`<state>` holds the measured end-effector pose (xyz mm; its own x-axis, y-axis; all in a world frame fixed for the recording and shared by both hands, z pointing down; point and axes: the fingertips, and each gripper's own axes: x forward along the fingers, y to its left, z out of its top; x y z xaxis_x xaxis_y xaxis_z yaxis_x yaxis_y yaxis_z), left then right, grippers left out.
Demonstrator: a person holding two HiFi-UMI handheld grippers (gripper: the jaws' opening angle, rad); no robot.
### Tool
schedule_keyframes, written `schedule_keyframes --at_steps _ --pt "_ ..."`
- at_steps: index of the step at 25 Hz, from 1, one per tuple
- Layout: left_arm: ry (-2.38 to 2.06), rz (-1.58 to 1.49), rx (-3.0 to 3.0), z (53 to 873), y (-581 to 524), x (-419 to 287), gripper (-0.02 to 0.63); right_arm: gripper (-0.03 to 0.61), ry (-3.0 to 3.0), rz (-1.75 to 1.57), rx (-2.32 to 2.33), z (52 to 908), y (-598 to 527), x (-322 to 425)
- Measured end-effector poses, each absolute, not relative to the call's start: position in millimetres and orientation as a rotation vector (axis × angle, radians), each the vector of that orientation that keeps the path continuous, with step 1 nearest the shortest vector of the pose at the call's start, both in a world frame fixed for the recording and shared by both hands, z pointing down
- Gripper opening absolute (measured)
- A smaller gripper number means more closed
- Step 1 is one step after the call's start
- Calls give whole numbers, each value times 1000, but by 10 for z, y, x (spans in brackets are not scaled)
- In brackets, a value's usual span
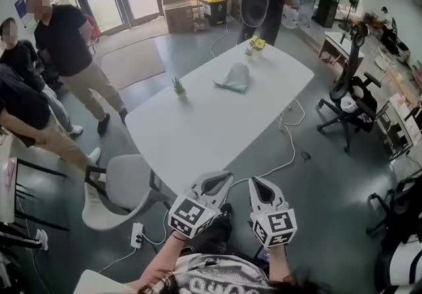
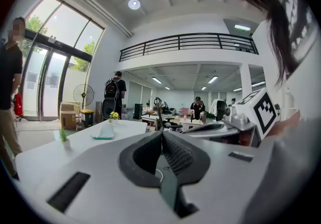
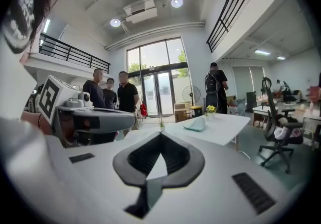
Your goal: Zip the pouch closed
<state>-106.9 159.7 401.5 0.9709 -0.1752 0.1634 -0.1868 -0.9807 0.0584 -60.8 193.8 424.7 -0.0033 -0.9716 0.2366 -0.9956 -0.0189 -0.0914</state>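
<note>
A pale blue-grey pouch (image 1: 235, 78) lies on the far half of the white table (image 1: 198, 134), well away from both grippers. It also shows small and distant in the left gripper view (image 2: 105, 132) and in the right gripper view (image 3: 195, 125). My left gripper (image 1: 227, 175) hovers at the table's near edge, jaws shut with nothing between them (image 2: 161, 132). My right gripper (image 1: 254, 180) is just beside it, also shut and empty (image 3: 160, 135). Both point toward the table.
A small potted plant (image 1: 178, 86) and a pot of yellow flowers (image 1: 255, 43) stand on the table. A grey chair (image 1: 122, 190) sits at the near left, an office chair (image 1: 349, 98) at the right. People stand at the left and beyond the table's far end. Cables run across the floor.
</note>
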Motion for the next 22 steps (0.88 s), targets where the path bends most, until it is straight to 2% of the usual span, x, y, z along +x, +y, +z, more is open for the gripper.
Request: schedule_keyframes --at_steps 11,22 --pt "-236 251 3039 3986 332 -203 14 -3 -2095 377 2130 4224 671 192" --pt "-349 240 2968 4111 -338 -59 14 -2 -2121 399 2036 4291 -7 466"
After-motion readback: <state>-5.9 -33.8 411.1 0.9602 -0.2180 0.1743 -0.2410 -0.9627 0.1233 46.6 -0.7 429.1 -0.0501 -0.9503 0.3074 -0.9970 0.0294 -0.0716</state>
